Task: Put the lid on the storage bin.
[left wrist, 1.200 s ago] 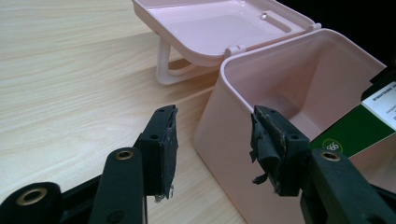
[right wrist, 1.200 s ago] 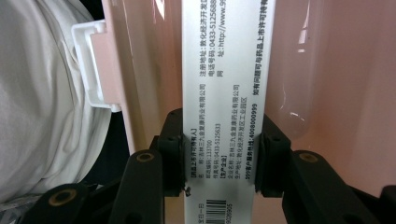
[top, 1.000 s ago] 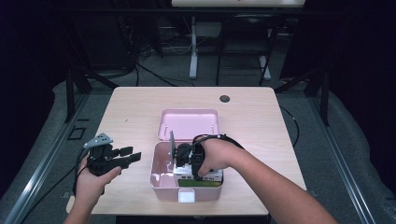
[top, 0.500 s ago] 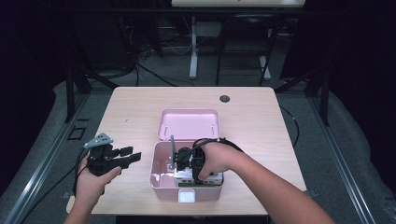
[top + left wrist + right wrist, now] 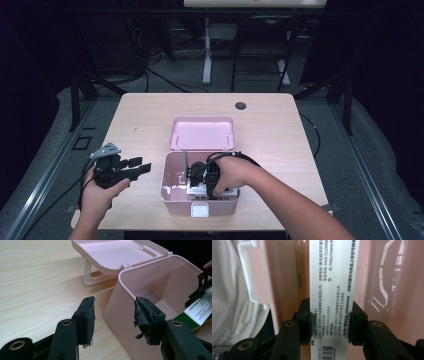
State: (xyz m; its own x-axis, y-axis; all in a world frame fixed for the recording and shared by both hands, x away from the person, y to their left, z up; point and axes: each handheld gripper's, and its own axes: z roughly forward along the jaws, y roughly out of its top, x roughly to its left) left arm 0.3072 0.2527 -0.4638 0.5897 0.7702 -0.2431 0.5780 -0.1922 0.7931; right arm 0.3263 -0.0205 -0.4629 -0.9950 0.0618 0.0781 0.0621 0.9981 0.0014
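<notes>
Right gripper [image 5: 200, 176] is down inside the pale pink rectangular plastic storage box [image 5: 171, 192], jaws clamped on a white cardboard medicine carton with black printed text and a barcode [image 5: 333, 290]. In the right gripper view both pads press on the carton's two long sides, with the printed face towards the camera and the box's pink inner walls on either side of it. From the high view the carton [image 5: 200, 189] sits in the middle of the box interior, below the rim, with the right hand [image 5: 231, 172] over it. In the left gripper view a corner of the same carton [image 5: 200, 312] shows a green band and pokes in over the box's far side, with the other gripper's black linkage against it.

Left gripper [image 5: 131, 167] is held over the light wooden table [image 5: 280, 130], to the left of the box, jaws wide apart and gripping nothing. In its own view the worn black pads frame the box's near corner; not touching it as far as I can tell.

The box's pink hinged lid [image 5: 202, 133] lies open and flat behind the box, inner side up, resting on the table. The box sits near the table's front edge, roughly centred. A small dark round grommet [image 5: 240, 106] sits towards the back of the table, well apart from everything.
</notes>
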